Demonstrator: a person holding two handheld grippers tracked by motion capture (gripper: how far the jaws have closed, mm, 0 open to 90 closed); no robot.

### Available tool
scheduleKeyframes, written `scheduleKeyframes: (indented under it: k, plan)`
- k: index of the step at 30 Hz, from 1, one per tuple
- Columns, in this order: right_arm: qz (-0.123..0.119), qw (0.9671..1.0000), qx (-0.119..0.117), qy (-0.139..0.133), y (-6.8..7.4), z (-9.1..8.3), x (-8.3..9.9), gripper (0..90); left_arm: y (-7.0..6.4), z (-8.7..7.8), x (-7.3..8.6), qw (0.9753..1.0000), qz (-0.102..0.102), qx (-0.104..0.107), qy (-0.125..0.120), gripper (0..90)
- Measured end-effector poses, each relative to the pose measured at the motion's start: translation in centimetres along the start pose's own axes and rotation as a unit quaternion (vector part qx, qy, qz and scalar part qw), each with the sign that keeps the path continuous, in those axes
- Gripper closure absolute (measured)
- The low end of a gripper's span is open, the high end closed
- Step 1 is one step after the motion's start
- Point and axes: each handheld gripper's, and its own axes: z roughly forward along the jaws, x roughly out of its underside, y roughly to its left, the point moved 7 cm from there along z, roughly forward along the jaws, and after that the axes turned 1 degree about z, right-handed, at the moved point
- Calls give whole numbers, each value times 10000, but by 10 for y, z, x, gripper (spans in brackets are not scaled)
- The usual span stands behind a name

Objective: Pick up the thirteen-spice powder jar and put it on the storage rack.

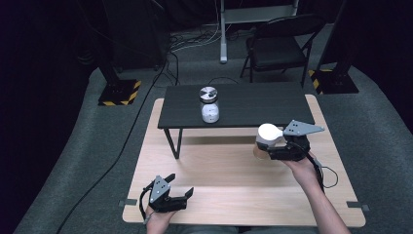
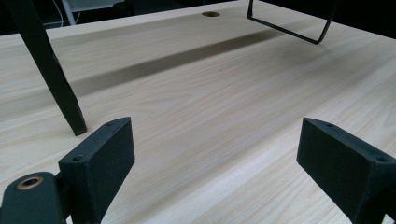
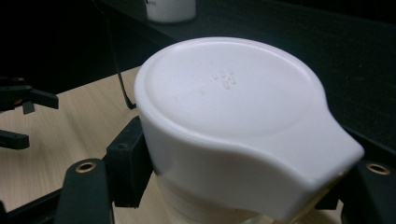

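A white-lidded plastic jar [image 1: 267, 139] stands upright, long axis vertical, its lid's spout tab toward the right hand-held gripper [image 1: 272, 146], which clamps it over the light wooden bench [image 1: 219, 195] just before the low black shelf [image 1: 272, 105]. A glass jar with metal lid [image 1: 209, 105] stands on that shelf. The left hand-held gripper [image 1: 187, 194] rests released, jaws spread, near the bench's front edge.

White-lidded jar [image 3: 229, 126], upright, above wooden table [image 1: 219, 195]
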Motion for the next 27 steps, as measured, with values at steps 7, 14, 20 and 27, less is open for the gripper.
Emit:
scheduleKeyframes:
  k: [7,14,20,27]
  plan:
    - [-53,9999,-103,-90,-1,-4,-13,298,0,0,0,10000,-2,6,8,106]
    - [-69,9996,-184,-197,-2,-5,-24,298,0,0,0,10000,-5,1,1,106]
    - [-134,9992,-232,-282,0,-7,-35,298,0,0,0,10000,5,9,4,106]
    - [-202,9988,-210,-381,1,-11,-57,298,0,0,0,10000,1,11,6,106]
